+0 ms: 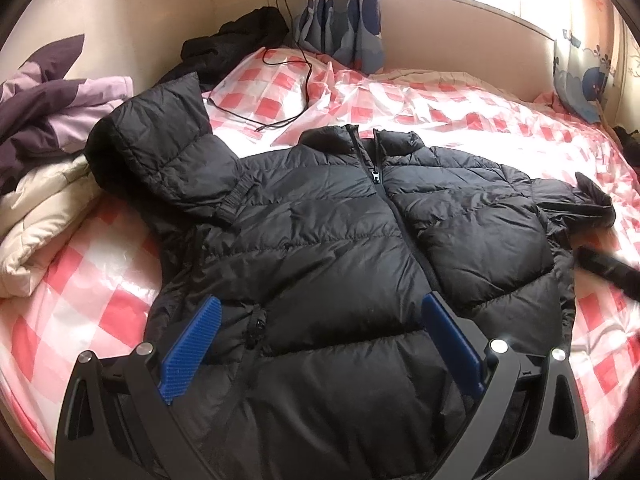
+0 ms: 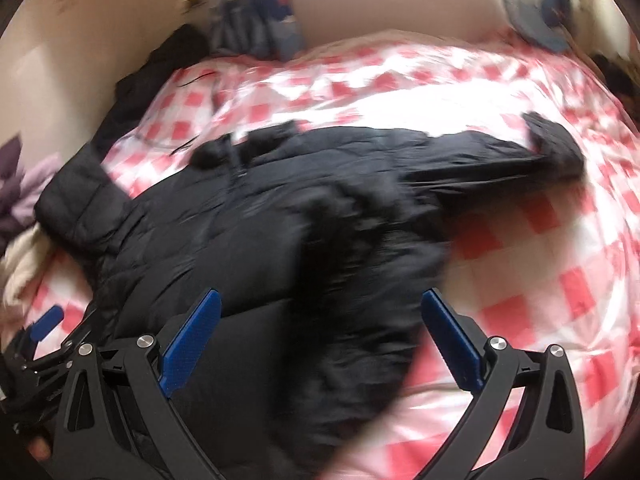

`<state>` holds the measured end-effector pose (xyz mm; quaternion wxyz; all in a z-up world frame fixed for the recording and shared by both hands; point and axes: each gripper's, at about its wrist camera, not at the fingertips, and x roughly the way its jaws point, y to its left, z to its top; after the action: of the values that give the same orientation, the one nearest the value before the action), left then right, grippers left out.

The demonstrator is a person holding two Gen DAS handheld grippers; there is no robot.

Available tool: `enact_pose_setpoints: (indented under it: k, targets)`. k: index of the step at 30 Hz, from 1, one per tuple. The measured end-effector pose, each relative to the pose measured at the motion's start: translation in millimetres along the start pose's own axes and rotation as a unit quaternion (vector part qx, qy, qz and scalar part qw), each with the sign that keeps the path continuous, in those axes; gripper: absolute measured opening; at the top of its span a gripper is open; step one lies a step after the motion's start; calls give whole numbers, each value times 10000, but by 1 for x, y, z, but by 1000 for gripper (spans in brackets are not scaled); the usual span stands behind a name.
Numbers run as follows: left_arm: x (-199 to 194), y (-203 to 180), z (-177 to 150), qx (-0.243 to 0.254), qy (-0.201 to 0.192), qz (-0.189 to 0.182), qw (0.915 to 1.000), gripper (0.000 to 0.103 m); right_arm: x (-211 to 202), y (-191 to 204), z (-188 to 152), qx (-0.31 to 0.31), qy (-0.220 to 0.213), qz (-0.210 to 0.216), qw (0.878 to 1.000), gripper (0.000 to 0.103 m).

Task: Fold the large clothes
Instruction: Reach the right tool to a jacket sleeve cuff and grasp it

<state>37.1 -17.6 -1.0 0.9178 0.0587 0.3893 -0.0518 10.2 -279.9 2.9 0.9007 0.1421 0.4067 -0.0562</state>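
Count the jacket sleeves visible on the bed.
2: left sleeve angles up toward the piled bedding; right sleeve stretches out over the checked cover. Neither is hidden.

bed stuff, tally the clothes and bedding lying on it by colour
black: 2, the puffer jacket and a dark garment by the wall
purple: 1, the quilt
cream: 1, the blanket
total: 4

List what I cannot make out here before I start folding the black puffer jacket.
- Right wrist view: motion blur smears the black puffer jacket, hiding its quilting and zip.
- Left wrist view: the jacket hem is covered by the left gripper and the bottom edge.
- Left wrist view: a blurred dark object at the right edge, unidentifiable.
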Motion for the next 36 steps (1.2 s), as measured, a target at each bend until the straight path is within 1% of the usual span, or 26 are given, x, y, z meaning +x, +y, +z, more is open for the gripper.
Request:
enact_pose_setpoints:
  k: [2, 3, 7, 8, 9, 12, 13, 14, 15, 16, 17, 18, 19, 21, 22, 24, 25, 26, 28, 29, 30, 31, 33, 34, 35, 36]
  targets:
    - [5, 3, 2, -26, 80, -52, 10000, 96, -1, -24, 8, 163, 136, -236, 9995, 97]
    - [7, 5, 2, -70, 124, -110, 9998, 96, -1, -37, 10, 245, 246, -261, 9991, 97]
    - [13, 15, 5, -449, 336, -483, 9973, 96, -11, -77, 16, 573, 121, -244, 9980, 97]
    - [14, 18, 6, -553, 351, -525, 9965, 96, -12, -87, 20, 627, 106, -243, 9977, 97]
    - [15, 19, 6, -600, 350, -531, 9962, 96, -12, -99, 27, 649, 80, -350, 9972, 97]
    - [20, 19, 6, -736, 386, -562, 9950, 96, -9, -146, 58, 745, -100, -1209, 9898, 97]
    - [24, 17, 6, -783, 410, -587, 9944, 96, -4, -166, 76, 830, -132, -1722, 9815, 97]
    - [27, 15, 6, -825, 467, -594, 9937, 96, 1, -177, 88, 885, -102, -1898, 9778, 97]
    - [32, 12, 6, -879, 553, -639, 9925, 96, 9, -188, 103, 913, -22, -1944, 9767, 97]
    - [35, 9, 7, -938, 602, -768, 9908, 96, 21, -194, 124, 844, 82, -2002, 9761, 97]
    - [38, 6, 8, -966, 606, -830, 9900, 96, 30, -194, 139, 736, 108, -2050, 9759, 97]
    - [41, 1, 9, -973, 606, -817, 9900, 96, 40, -194, 154, 617, 134, -2086, 9760, 97]
    - [45, -4, 11, -981, 610, -780, 9902, 96, 58, -196, 173, 480, 252, -2250, 9728, 97]
    - [50, -12, 15, -1023, 577, -863, 9893, 96, 90, -206, 195, 366, 511, -2566, 9645, 97]
    - [52, -15, 16, -1008, 574, -860, 9895, 96, 114, -216, 203, 276, 806, -2775, 9570, 97]
    - [55, -20, 15, -797, 614, -839, 9914, 96, 151, -235, 203, -6, 1361, -3380, 9312, 97]
    - [56, -22, 14, -649, 638, -772, 9929, 96, 162, -247, 200, -131, 1552, -3729, 9147, 97]
    - [56, -22, 15, -626, 643, -722, 9933, 96, 156, -267, 195, 34, 1441, -3940, 9077, 97]
    - [56, -15, 17, -791, 621, -710, 9924, 96, 117, -303, 178, 923, 831, -3688, 9212, 97]
    - [55, -11, 16, -930, 614, -792, 9906, 96, 88, -325, 159, 1489, 527, -3443, 9255, 97]
    - [55, -9, 16, -997, 616, -842, 9895, 96, 62, -344, 135, 1926, 330, -3159, 9284, 97]
    - [54, -8, 16, -1040, 612, -868, 9889, 96, 46, -358, 119, 2169, 249, -2990, 9289, 97]
    - [54, -9, 16, -1026, 595, -833, 9894, 96, 6, -394, 66, 2836, 207, -2495, 9257, 97]
    - [55, -9, 16, -1012, 600, -821, 9897, 96, -12, -411, 38, 3294, 128, -2045, 9217, 97]
    - [56, -10, 15, -1001, 621, -816, 9897, 96, -26, -422, 17, 3615, 49, -1741, 9160, 97]
    - [57, -9, 15, -1002, 634, -821, 9896, 96, -35, -424, 4, 3765, 11, -1611, 9123, 97]
